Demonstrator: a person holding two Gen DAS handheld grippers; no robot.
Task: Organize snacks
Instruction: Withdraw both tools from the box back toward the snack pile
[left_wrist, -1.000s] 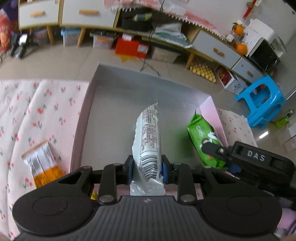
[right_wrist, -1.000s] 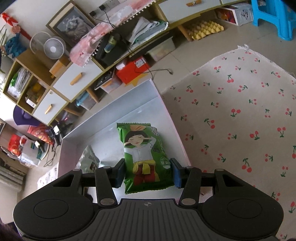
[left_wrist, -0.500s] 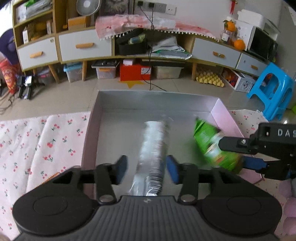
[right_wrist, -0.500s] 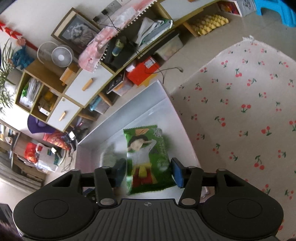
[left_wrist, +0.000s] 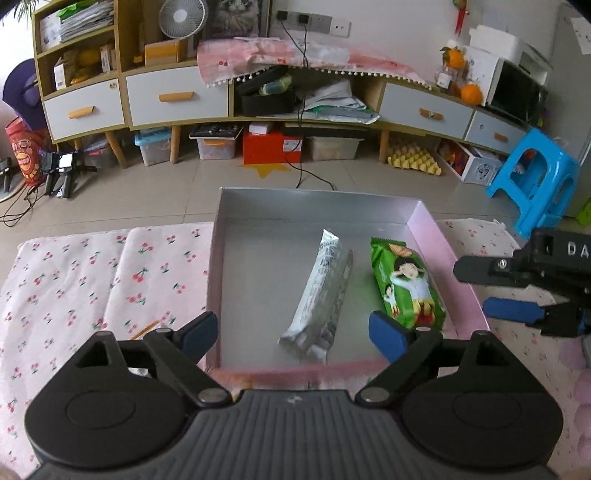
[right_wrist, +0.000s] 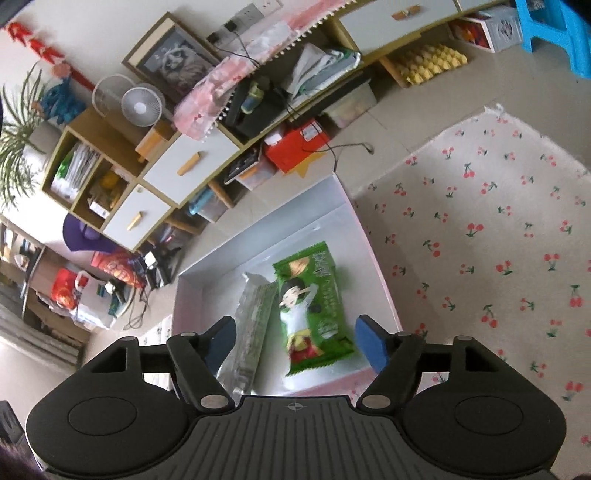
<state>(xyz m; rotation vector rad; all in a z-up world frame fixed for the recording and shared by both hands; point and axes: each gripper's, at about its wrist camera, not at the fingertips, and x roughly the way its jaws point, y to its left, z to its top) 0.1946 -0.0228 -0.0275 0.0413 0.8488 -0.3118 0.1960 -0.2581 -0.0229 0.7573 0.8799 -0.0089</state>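
While both tongs, left (left_wrist: 293, 334) and right (right_wrist: 295, 341), are opening with nothing held, two snacks are seen in the box (left_wrist: 448, 254)

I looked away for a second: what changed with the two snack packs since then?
Both were let go. The left tool released the white pack and the right tool released the green pack; both jaws are opening and have drawn back. The packs now lie side by side in the box, which stayed put.
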